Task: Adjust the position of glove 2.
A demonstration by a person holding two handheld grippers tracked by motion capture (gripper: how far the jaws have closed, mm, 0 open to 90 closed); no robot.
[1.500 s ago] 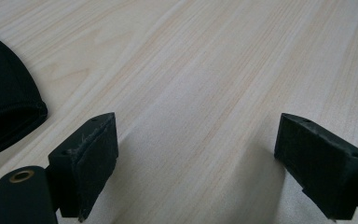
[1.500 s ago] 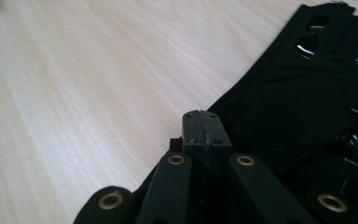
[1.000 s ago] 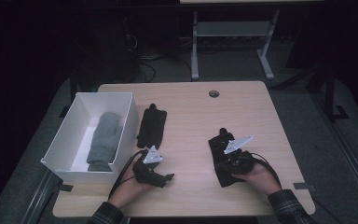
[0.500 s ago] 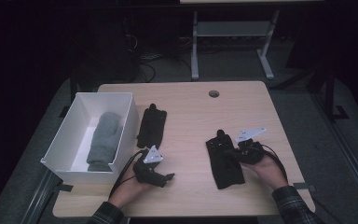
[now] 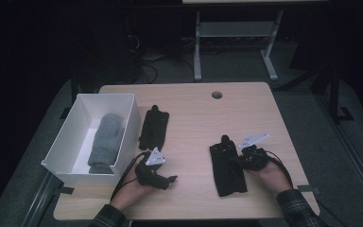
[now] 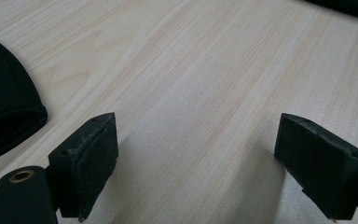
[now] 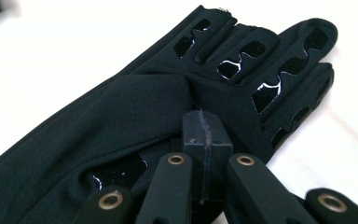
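- Dark room, pale wood counter [image 5: 194,118]; white box [image 5: 71,142] at its 9 o'clock edge, grey glove [image 5: 105,142] inside.
- Black glove [image 5: 227,165] lies flat at 4 o'clock. Right gripper [image 7: 205,135] sits over its palm, fingers pressed together; whether any fabric is pinched cannot be told.
- Risk: if nothing is pinched, a lift leaves the glove behind; a thin pinch may slip free or drag it off the near edge.
- Left gripper [image 6: 193,154] rests at 6 o'clock, fingers wide, nothing between.
- Second black glove [image 5: 154,127] lies beside the box; a careless sweep may shove it.
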